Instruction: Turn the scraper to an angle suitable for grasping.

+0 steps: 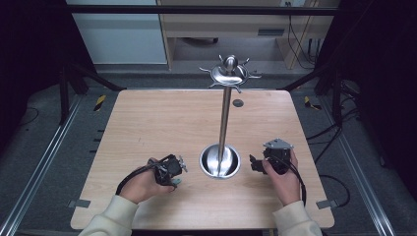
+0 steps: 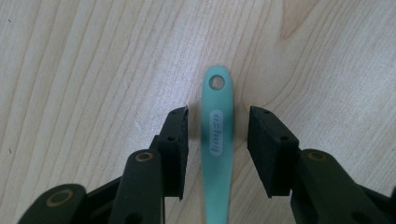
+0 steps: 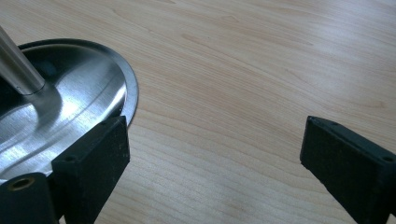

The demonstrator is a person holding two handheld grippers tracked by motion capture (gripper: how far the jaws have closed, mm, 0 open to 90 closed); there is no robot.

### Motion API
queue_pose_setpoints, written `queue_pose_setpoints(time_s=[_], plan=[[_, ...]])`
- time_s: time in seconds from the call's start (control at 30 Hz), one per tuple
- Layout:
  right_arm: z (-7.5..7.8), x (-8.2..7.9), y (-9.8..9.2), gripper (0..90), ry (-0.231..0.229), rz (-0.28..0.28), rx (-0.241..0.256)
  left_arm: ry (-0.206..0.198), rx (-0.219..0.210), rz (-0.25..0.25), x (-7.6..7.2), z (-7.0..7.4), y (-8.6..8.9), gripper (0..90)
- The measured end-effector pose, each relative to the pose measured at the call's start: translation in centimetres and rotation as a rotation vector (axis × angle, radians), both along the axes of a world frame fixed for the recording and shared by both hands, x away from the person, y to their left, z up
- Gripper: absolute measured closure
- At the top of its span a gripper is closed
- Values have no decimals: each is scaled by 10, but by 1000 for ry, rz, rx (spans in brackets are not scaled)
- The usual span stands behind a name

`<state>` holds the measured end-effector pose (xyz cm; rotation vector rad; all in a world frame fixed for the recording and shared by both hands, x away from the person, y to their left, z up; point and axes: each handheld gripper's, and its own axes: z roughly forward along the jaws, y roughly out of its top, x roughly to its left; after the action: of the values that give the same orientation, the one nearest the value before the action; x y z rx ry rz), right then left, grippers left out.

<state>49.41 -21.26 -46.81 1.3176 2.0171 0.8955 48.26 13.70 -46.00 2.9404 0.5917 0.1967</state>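
The handle (image 2: 217, 140), teal with a hole at its end, is seen lying flat on the table (image 1: 162, 118), between the jaws of the left gripper (image 2: 217, 144); the jaws are set narrowly apart, a small gap left on each side; the right gripper (image 3: 210, 163) is held wide open over bare wood, just beside the stand's (image 1: 224, 118) steel base (image 3: 70, 107), one jaw overlapping its rim.
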Motion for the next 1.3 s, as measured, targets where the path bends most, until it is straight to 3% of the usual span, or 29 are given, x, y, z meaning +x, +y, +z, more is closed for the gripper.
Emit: queue_pose_setpoints(time_s=[0.4, 0.7, 0.83, 1.3], plan=[[0, 0, 0, 86, -3, 3, 8, 42, -3, 4, 5, -2, 2, 626], [0, 0, -1, 87, -2, 4, 7, 66, -13, 16, 7, -2, 3, 728], [0, 0, 0, 87, -1, 9, 5, 43, -31, 30, 5, -1, 5, 735], [1, -1, -1, 86, -2, 11, -3, -76, -218, 61, -17, 30, 25, 737]])
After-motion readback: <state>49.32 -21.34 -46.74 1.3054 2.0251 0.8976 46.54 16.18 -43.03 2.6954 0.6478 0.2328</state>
